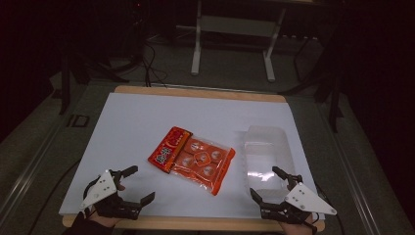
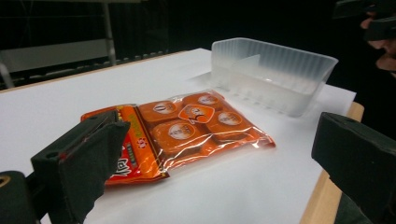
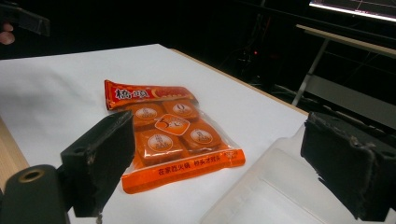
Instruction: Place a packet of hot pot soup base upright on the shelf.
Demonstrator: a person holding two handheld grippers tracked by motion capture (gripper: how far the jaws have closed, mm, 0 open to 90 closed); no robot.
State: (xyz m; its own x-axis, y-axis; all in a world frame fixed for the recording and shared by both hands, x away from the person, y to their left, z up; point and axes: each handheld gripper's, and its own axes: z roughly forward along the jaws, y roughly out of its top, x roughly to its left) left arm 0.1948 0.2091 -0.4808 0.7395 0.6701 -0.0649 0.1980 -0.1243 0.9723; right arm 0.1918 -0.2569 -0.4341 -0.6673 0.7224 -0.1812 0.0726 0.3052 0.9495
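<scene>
A flat, glossy orange snack packet (image 1: 192,159) was seen lying at the middle of the desk (image 1: 132,122), which was covered by a smooth white sheet over a pale wooden edge. Its clear film window showed six rounded square pieces, and a red printed band ran along one end. Just beside it, a translucent, ribbed plastic tray (image 1: 267,152) with rounded corners was placed, empty and upright. The left gripper (image 1: 133,185) was held at the near left edge, its matte black fingers spread and empty. The right gripper (image 1: 267,185) was held at the tray's near end, fingers likewise released, nothing grasped.
</scene>
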